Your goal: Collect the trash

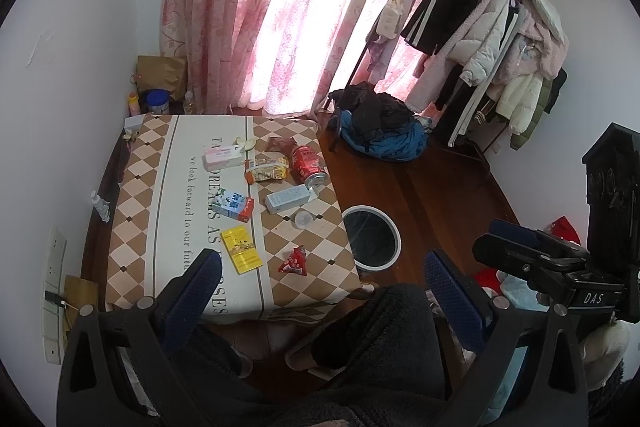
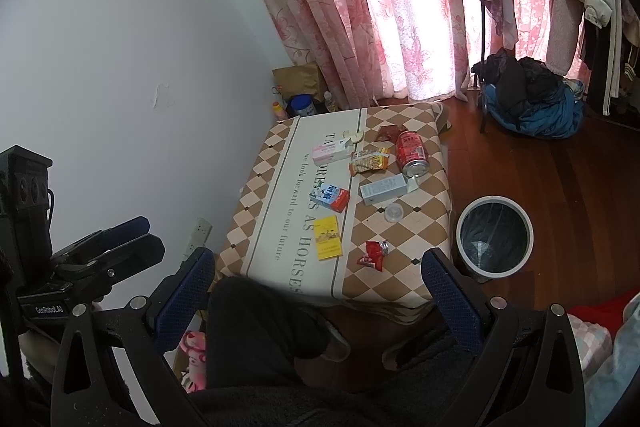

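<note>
Red soda can, cartons, wrappers litter tabletop; bin beside for drops; my left tool and right tool wide, empty.

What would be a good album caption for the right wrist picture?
Open right gripper hovers before a table strewn with trash, waste bin beside it.

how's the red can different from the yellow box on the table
The red can is a cylinder lying on its side; the yellow box is flat, lying face up. The can lies near the table's far right edge; the box lies nearer the person, by the middle strip. Both lie untouched, and both grippers, left and right, are open.
</note>
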Motion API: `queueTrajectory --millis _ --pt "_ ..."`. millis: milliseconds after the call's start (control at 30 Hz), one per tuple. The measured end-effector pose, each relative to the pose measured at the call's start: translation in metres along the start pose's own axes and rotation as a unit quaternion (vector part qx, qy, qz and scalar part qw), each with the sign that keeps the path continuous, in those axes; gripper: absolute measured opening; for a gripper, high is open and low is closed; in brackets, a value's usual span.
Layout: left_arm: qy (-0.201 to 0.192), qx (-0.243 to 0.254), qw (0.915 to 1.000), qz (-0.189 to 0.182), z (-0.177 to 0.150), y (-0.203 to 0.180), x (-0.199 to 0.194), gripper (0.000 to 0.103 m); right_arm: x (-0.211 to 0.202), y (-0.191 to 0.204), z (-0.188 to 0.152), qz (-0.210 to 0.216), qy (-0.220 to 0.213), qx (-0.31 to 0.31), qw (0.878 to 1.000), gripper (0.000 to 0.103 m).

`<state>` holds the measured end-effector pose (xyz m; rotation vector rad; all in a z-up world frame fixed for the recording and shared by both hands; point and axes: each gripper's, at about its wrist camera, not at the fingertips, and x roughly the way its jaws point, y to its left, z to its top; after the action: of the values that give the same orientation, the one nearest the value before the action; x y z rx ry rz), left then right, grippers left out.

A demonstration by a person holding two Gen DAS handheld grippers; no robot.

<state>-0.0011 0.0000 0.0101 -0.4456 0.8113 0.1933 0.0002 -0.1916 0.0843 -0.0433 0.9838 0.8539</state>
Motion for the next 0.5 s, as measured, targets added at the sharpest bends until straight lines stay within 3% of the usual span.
queueTrajectory --millis 500 --pt "0.003 0.007 0.9999 -0.007 0.0 -0.006 0.007 0.103 -0.015 -0.004 0.006 -0.027 -0.007 -0.015 1.0 0.103"
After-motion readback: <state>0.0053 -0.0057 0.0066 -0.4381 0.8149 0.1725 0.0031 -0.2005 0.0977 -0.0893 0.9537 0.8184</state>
